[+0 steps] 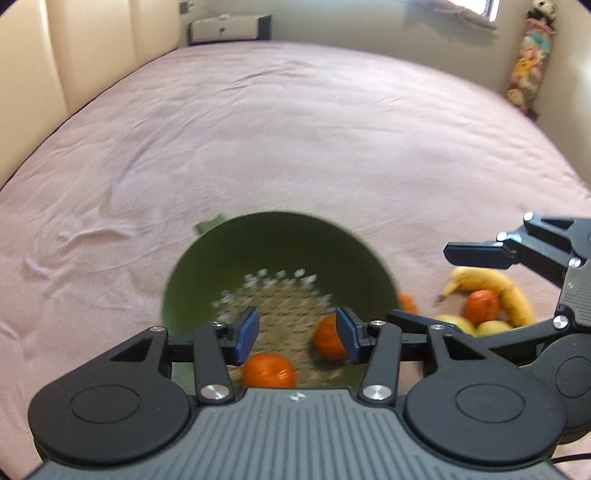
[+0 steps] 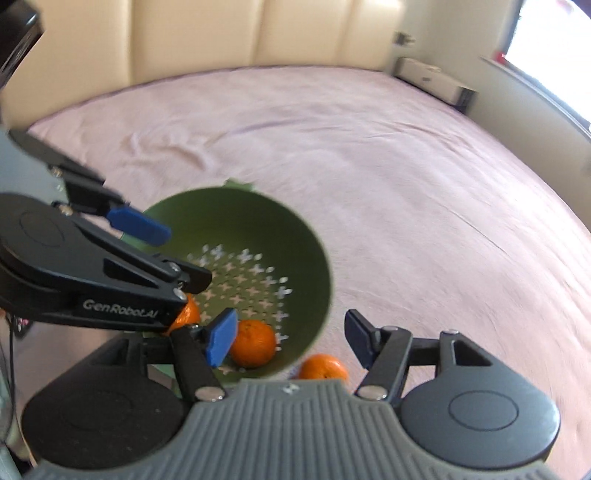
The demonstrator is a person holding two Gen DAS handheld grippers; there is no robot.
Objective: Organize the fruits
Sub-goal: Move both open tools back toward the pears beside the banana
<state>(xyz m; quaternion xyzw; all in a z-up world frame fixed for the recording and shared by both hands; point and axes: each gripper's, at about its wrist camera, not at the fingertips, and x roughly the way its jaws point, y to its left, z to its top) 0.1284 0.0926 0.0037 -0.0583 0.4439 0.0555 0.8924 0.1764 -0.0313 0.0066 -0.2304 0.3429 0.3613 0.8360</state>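
Observation:
A green colander (image 1: 280, 236) (image 2: 258, 221) sits on the pink bedsheet with two oranges inside (image 1: 267, 371) (image 1: 327, 338). In the right wrist view one orange (image 2: 255, 343) shows fully, the other (image 2: 188, 314) is half hidden behind my left gripper (image 2: 173, 254). My left gripper (image 1: 297, 334) hangs open above the colander, nothing between its pads. My right gripper (image 2: 291, 341) (image 1: 421, 283) is open over the colander's right rim, empty. A third orange (image 2: 323, 367) (image 1: 408, 301) lies on the sheet just outside the colander.
To the right lie a banana (image 1: 491, 288), another orange (image 1: 480, 304) and two yellow-green fruits (image 1: 458, 323). The wide pink sheet (image 1: 258, 129) stretches to a beige headboard (image 2: 258, 33). A nightstand (image 1: 229, 27) and a stuffed toy (image 1: 528, 62) stand beyond the bed.

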